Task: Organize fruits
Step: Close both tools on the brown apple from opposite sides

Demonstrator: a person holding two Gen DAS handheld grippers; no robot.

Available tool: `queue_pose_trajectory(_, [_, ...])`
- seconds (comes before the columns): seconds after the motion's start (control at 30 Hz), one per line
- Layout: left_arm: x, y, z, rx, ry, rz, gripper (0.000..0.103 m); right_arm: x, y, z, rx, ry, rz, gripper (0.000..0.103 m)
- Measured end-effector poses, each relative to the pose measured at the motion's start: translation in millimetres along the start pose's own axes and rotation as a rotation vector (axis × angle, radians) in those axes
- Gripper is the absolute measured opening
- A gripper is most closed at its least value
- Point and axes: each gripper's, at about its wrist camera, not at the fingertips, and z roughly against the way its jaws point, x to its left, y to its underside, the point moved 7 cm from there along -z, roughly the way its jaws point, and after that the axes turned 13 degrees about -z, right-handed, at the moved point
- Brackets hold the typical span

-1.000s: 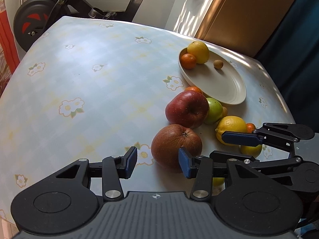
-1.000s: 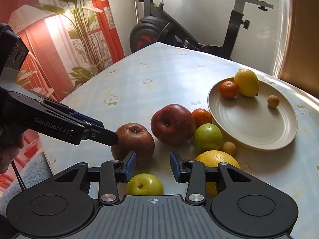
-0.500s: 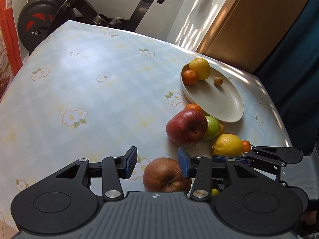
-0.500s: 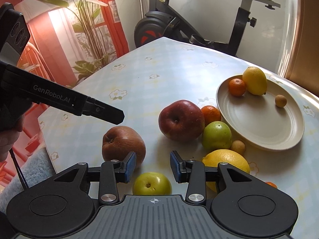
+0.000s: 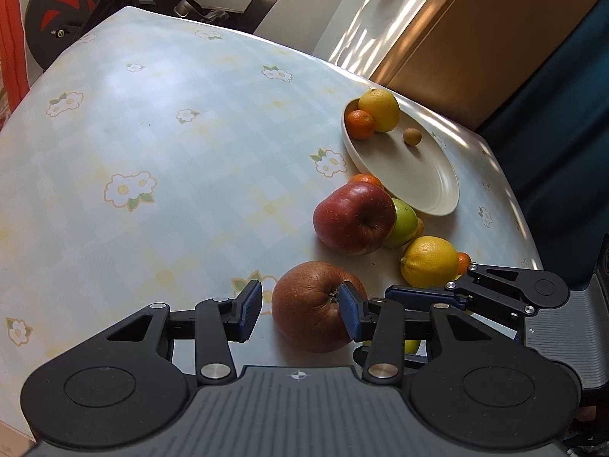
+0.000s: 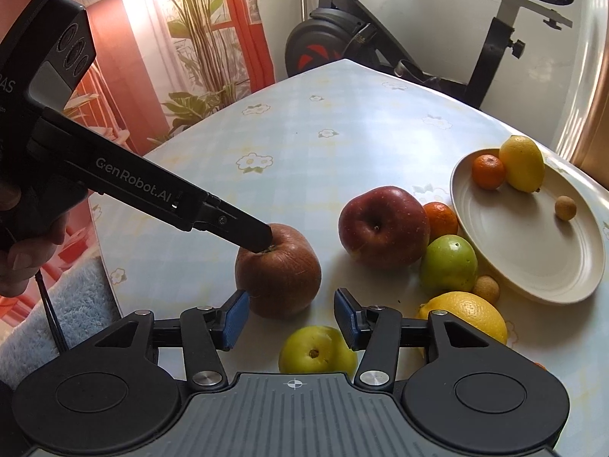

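A wrinkled brown apple sits on the flowered tablecloth between the fingers of my left gripper. The right pad lies against the apple's stem end and the left pad stands clear of it, so the gripper is open. In the right wrist view one of its fingers touches the apple's top. My right gripper hovers over a yellow-green apple; its jaws are opening and the pads do not touch the fruit.
A cream plate at the right holds a lemon, a mandarin and a small brown fruit. A red apple, green apple, lemon and mandarin crowd beside it. An exercise bike stands behind the table.
My left gripper came in over the brown apple, which now lies between its fingers instead of ahead of them. The right gripper's jaws have widened above the yellow-green apple.
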Motion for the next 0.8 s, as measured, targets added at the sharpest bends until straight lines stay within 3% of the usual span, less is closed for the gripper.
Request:
queue_pose_trajectory(0.33, [8, 3, -8, -0.003, 0.082, 0.081, 0.045, 8, -7, -17, 0.035, -0.025, 0.034, 0.051])
queue_pose_trajectory(0.8, [12, 6, -6, -0.017, 0.113, 0.088, 0.045, 6, -7, -37, 0.070, -0.015, 0.012, 0.057])
